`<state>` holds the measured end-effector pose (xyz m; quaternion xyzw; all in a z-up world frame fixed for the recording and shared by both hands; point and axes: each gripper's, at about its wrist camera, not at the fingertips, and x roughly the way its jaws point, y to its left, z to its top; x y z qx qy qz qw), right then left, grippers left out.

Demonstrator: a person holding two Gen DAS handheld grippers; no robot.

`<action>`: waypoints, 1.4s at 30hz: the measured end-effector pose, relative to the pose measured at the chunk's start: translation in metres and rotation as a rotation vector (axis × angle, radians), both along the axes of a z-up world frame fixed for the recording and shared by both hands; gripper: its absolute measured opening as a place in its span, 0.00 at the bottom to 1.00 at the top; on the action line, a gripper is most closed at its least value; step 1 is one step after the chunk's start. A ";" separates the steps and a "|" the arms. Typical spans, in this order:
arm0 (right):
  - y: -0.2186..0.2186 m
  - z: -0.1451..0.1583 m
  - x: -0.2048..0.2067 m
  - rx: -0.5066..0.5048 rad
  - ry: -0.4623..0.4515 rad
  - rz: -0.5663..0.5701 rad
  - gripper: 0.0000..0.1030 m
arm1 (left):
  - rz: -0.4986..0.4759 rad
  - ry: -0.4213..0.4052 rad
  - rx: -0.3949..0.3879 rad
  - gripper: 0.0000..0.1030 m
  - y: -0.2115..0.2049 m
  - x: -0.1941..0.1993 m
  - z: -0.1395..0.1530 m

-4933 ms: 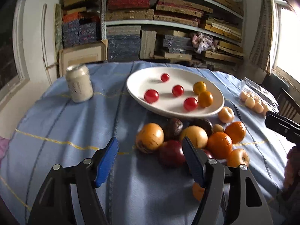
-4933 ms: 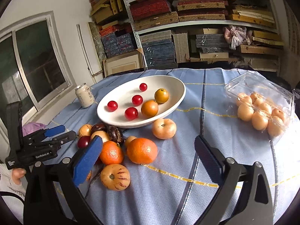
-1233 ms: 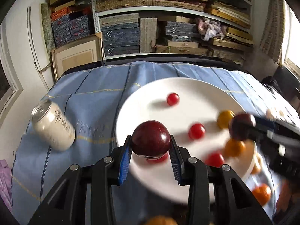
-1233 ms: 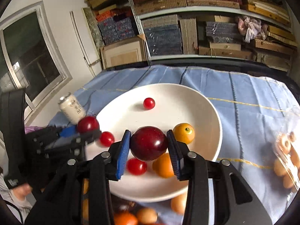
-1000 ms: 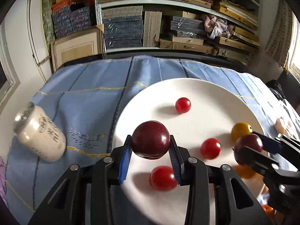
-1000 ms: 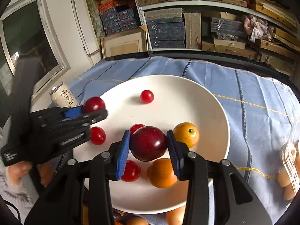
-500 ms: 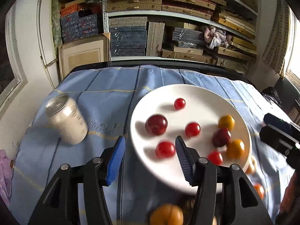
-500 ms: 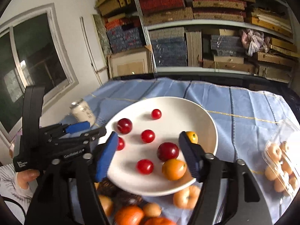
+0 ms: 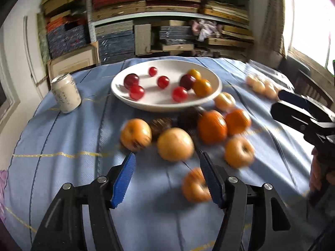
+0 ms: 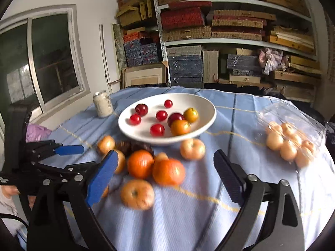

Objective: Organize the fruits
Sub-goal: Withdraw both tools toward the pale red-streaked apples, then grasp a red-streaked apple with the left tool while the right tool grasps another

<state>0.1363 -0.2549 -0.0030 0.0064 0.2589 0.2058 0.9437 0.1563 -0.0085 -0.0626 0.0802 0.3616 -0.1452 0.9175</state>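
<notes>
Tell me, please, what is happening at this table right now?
A person is sorting fruit with handheld tongs. Both the left tongs and the right tongs are open and empty above the loose oranges and apples on the blue cloth. The white bowl holds small red, dark and yellow fruits. A can stands left of it.
</notes>
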 end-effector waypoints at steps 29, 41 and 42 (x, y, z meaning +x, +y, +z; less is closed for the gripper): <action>0.036 -0.035 0.015 -0.147 0.234 0.131 0.65 | -0.080 0.105 0.000 0.43 -0.015 -0.002 -0.031; 0.046 -0.042 0.028 -0.131 0.293 0.161 0.60 | -0.088 0.112 -0.017 0.37 -0.015 -0.002 -0.031; 0.048 -0.043 0.029 -0.131 0.299 0.165 0.60 | -0.088 0.113 -0.017 0.37 -0.015 -0.002 -0.031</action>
